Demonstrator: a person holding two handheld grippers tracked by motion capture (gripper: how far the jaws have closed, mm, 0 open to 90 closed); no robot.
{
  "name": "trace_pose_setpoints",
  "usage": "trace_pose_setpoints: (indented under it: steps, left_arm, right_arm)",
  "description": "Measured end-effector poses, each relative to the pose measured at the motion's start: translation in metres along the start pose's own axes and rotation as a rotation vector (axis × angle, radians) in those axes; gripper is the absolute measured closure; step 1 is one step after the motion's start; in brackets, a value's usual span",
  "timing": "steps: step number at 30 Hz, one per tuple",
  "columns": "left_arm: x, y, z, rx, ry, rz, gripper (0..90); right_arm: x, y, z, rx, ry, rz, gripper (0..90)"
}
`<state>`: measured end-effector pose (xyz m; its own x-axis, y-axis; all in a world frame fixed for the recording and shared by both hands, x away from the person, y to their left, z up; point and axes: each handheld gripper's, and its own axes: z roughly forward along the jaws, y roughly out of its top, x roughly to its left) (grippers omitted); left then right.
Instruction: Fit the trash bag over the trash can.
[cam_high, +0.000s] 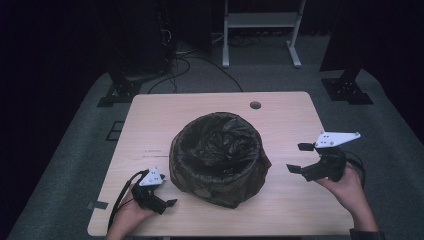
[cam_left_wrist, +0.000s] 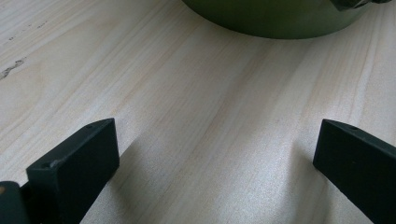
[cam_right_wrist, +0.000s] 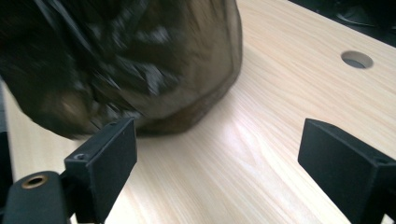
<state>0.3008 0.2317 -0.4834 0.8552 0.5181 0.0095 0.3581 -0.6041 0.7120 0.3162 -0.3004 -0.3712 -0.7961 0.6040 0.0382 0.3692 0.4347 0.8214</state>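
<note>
Closing in on the bin (cam_high: 218, 159) with its black liner, sitting mid-table (cam_high: 290, 210); right gripper (cam_high: 298, 157) spread wide and empty beside it, left gripper (cam_high: 171, 203) likewise released, resting low. Next, probably needing to be reaching for the liner's draped edge (cam_right_wrist: 187, 93) and pinching it.

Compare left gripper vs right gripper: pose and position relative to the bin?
The left gripper rests low at the table's front edge, left of the bag-lined bin; the right gripper is raised off the table, right of it. The left's grey plate is small; the right's is long. Both are open, empty, aimed toward the bin.

no readable text, labels or signs
</note>
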Motion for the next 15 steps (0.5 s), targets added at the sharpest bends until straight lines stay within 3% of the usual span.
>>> trace_pose_setpoints:
  steps: [7,15]
  left_arm:
    - [0.000,0.000,0.000,-0.001,0.000,-0.001,0.0]
    - [0.000,0.000,0.000,-0.001,0.000,-0.001,0.0]
  right_arm:
    - [-0.006,-0.028,0.004,-0.029,-0.036,0.032,10.3]
    - [-0.013,-0.063,0.015,-0.004,-0.072,0.071,10.3]
